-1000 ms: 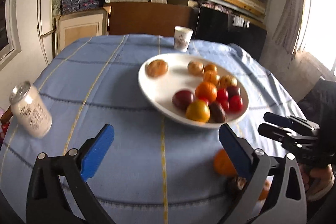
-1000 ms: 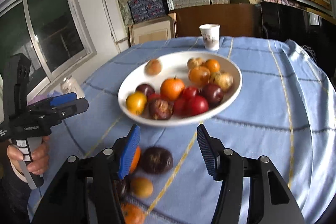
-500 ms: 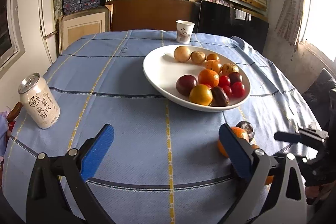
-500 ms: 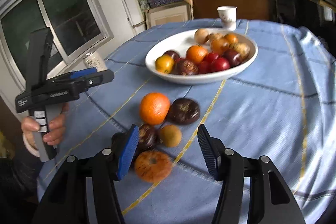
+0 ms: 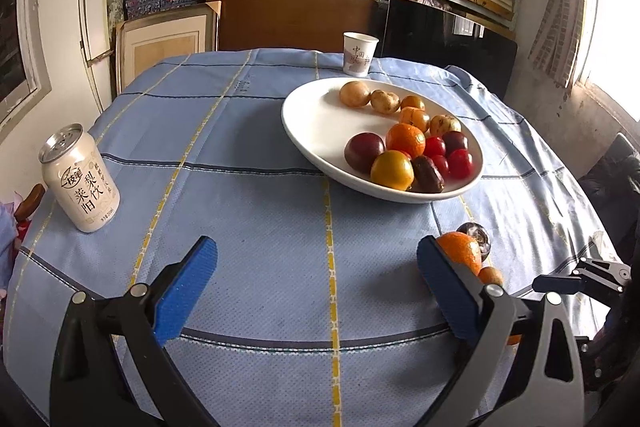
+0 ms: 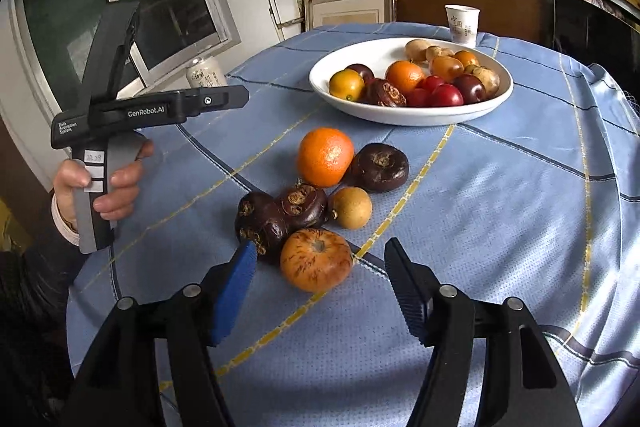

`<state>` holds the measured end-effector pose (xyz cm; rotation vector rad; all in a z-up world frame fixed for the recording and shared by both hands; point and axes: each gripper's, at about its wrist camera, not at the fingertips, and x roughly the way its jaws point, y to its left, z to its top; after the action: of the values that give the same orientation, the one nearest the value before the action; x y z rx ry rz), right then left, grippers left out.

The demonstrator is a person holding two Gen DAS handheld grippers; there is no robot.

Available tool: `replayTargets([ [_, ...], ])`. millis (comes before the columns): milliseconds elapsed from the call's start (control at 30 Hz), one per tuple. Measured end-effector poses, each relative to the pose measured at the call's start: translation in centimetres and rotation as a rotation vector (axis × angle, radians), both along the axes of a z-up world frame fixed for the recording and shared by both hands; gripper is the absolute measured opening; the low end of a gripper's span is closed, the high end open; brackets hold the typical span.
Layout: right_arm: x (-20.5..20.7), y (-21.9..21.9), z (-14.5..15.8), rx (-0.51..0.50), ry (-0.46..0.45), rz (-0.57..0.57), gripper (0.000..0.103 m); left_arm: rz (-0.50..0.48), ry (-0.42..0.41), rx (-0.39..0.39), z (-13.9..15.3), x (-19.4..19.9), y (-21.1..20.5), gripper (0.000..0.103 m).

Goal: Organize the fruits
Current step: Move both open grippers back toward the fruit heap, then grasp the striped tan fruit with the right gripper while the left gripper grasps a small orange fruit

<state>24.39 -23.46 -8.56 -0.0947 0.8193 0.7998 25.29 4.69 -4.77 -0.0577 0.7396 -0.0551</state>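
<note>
Evidently lining up a pick, the right tool [image 6: 320,283], jaws just widened and empty, frames the speckled orange fruit [image 6: 316,259] just ahead; beyond waits the plate [image 6: 412,115]. Left tool [image 5: 316,279] idles wide.

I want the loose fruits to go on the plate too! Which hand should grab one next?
Probably the right. Its hand-held gripper, jaws just opening and empty, points at the streaked orange fruit. The left hand-held gripper faces bare tablecloth.

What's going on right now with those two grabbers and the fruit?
Right tool open, jaws just widened, nothing gripped, lined up on speckled orange fruit. Left tool open, empty. Dark brown water chestnuts crowd the target.
</note>
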Motion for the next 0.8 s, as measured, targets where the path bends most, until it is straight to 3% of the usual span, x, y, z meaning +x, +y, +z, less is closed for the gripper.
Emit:
replayTargets([
  [600, 0.4, 1.1, -1.0, -0.072, 0.024, 0.017, 0.066, -0.037, -0.010, 0.053, 0.0, -0.8, -1.3, 0.098],
  [800, 0.5, 1.5, -1.3, -0.083, 0.037, 0.030, 0.051, -0.047, -0.015, 0.059, 0.1, -1.1, -1.6, 0.098],
])
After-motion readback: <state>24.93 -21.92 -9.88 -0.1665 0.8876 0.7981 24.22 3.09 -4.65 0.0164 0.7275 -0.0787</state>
